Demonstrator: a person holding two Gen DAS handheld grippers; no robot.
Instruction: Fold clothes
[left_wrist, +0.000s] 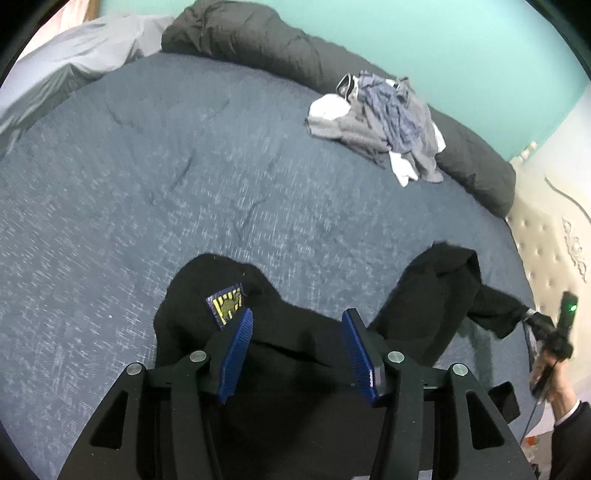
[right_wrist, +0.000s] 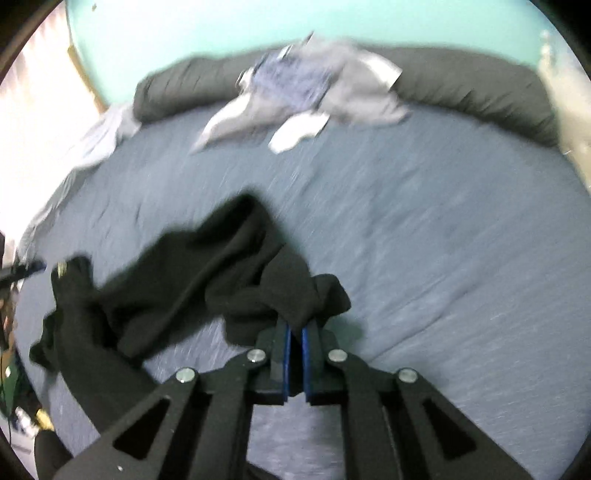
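Note:
A black garment (left_wrist: 291, 343) with a yellow-and-blue patch (left_wrist: 226, 301) lies crumpled on the blue bedspread (left_wrist: 147, 192). My left gripper (left_wrist: 297, 319) hangs open just above it, blue pads apart with cloth below them. My right gripper (right_wrist: 295, 326) is shut on a bunched edge of the same black garment (right_wrist: 177, 280), which trails away to the left. In the left wrist view the right gripper (left_wrist: 532, 315) shows at the far right, pinching the garment's end, with a hand (left_wrist: 554, 384) behind it.
A loose pile of grey, blue and white clothes (left_wrist: 384, 125) sits at the far side of the bed, against a rolled dark blanket (left_wrist: 280, 44). A grey sheet (left_wrist: 74, 62) lies at the far left. A tufted cream headboard (left_wrist: 546, 236) borders the right.

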